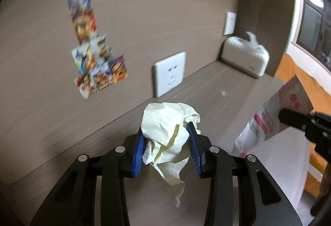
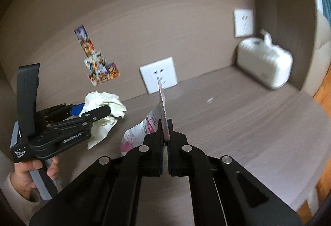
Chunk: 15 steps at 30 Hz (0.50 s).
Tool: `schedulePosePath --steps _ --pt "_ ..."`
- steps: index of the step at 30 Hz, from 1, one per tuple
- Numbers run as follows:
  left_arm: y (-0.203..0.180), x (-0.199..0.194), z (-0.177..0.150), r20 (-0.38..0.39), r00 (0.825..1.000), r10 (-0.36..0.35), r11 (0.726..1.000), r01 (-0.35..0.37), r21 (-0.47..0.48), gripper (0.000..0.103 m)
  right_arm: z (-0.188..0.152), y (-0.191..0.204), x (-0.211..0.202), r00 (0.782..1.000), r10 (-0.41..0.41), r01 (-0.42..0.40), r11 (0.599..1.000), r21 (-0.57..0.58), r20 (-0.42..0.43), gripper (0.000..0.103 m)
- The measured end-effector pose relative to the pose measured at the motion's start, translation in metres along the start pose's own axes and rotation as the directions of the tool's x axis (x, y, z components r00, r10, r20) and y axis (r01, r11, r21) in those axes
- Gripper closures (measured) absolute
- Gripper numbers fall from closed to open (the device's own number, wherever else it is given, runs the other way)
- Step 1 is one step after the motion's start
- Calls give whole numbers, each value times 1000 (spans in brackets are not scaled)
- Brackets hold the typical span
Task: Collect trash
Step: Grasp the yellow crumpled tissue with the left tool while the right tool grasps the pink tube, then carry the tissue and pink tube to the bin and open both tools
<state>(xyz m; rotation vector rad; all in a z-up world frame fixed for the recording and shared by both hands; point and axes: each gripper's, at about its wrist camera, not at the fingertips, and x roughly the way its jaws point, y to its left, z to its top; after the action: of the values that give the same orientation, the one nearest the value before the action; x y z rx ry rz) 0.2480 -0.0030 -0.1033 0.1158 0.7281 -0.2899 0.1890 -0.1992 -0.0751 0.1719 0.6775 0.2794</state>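
A crumpled ball of pale yellow lined paper (image 1: 165, 128) sits between the blue pads of my left gripper (image 1: 166, 132), which is shut on it and holds it off the brown desk (image 1: 206, 93). A loose tail of the paper hangs below the jaws. In the right wrist view the same paper ball (image 2: 103, 101) shows at the left in the left gripper (image 2: 93, 110), with a hand under its handle. My right gripper (image 2: 164, 128) is shut on the serrated edge of a pink and white plastic wrapper (image 2: 144, 128), also seen as the wrapper (image 1: 256, 126) at the right of the left wrist view.
A white tissue box (image 2: 264, 64) stands in the back right corner of the desk. Wall sockets (image 2: 158, 75) sit low on the brown back panel, with colourful stickers (image 2: 97, 64) to their left. A small white scrap (image 2: 210, 99) lies on the desk. An orange surface lies past the desk's right edge.
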Motion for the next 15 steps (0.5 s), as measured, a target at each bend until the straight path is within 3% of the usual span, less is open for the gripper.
schedulePosePath --steps 9,15 --pt "-89 -35 1 40 992 -120 989 116 95 65 -6 -37 -88 988 -139 140 990 -16 65 99" --pt "-164 -47 -9 12 973 -229 961 224 159 65 -33 -82 -149 961 -269 267 963 35 68 99"
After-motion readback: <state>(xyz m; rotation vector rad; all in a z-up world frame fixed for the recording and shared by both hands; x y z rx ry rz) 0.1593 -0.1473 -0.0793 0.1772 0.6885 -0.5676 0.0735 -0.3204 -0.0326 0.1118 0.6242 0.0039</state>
